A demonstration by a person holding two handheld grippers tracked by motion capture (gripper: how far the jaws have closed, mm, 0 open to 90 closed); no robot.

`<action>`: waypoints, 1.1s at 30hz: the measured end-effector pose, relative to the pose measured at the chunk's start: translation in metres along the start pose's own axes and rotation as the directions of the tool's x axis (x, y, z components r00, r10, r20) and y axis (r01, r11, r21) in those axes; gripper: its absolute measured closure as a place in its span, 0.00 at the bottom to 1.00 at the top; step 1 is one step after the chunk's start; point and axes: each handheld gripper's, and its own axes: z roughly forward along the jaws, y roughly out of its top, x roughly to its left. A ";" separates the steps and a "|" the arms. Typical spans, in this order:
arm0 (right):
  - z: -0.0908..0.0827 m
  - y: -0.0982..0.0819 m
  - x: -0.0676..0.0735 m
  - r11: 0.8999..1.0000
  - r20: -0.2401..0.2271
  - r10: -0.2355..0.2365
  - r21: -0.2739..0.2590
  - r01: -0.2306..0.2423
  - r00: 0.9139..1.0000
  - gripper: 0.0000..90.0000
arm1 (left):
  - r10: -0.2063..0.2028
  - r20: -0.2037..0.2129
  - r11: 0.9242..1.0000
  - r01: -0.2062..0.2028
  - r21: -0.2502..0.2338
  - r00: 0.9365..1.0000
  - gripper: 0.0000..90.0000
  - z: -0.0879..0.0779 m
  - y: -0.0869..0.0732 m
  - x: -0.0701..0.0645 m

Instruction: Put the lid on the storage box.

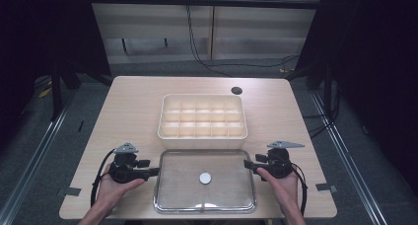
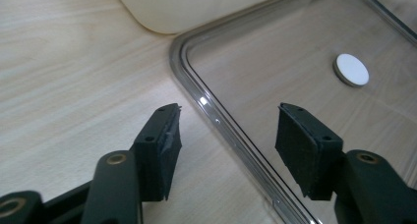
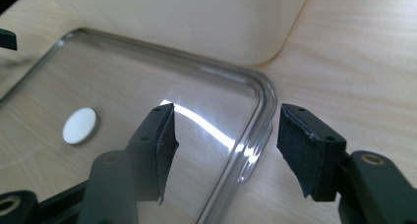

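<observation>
Both tools, left (image 1: 154, 171) and right (image 1: 249, 164), spread, straddle the clear lid's (image 1: 172, 195) side edges; next, probably pinch and lift.

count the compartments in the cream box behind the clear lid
15, in the cream box behind the clear lid: three rows of five, running left to right across the box, from its far wall to its near wall. All look empty; none seems hidden.
</observation>
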 end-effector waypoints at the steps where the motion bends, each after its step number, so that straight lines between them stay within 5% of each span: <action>1: 0.000 0.000 0.000 1.000 0.000 0.000 0.000 0.000 1.000 0.45 | 0.000 0.000 1.000 0.000 0.000 1.000 0.50 0.000 0.000 0.000; 10: 0.009 -0.007 -0.005 1.000 0.012 0.018 0.024 -0.018 1.000 0.53 | 0.025 0.015 0.999 -0.025 0.024 1.000 0.52 0.010 -0.006 -0.003; 27: 0.024 -0.012 0.004 0.997 0.095 -0.064 0.047 0.060 0.993 0.58 | 0.060 0.027 0.997 -0.062 0.051 0.998 0.61 0.019 -0.005 -0.009; 33: 0.025 -0.011 0.004 0.999 0.101 -0.035 0.034 0.032 0.994 0.60 | 0.064 0.013 0.996 -0.064 0.055 0.998 0.65 0.019 -0.005 -0.010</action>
